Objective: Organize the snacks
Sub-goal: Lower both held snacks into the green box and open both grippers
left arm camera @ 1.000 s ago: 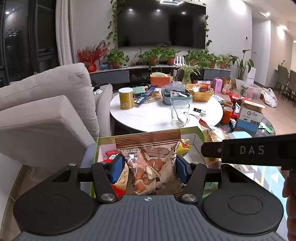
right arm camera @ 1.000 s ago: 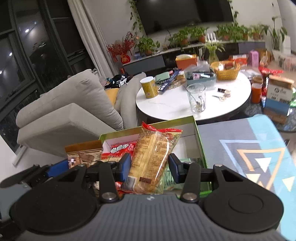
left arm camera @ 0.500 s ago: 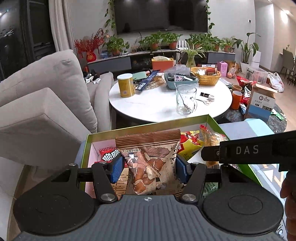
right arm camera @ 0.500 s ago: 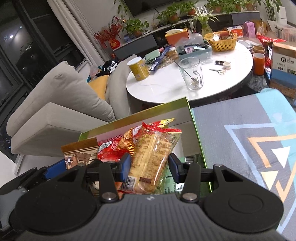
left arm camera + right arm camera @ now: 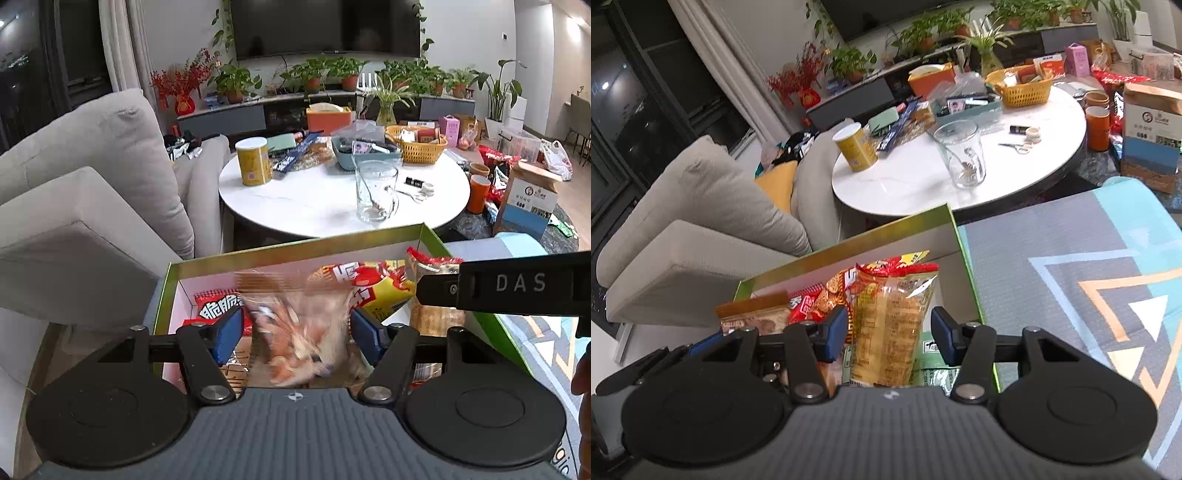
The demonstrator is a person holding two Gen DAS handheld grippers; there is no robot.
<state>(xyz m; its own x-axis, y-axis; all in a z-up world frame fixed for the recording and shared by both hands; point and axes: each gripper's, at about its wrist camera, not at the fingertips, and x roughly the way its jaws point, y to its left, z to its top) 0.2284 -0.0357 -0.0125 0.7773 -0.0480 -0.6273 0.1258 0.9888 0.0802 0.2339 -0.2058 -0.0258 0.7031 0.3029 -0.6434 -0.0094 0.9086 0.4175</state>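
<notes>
Over the green-rimmed cardboard box [image 5: 295, 247], the left gripper [image 5: 295, 328] has its blue pads parted around a motion-blurred brown snack bag [image 5: 299, 332]. The right gripper [image 5: 888, 332], its side lettered "DAS", stands spread beside a clear red-topped biscuit packet [image 5: 894, 317]. A red bag with white Chinese characters [image 5: 214, 308] lies inside the box.

Brown snack bag [image 5: 299, 332] blurred (print unreadable) between tongs.
</notes>
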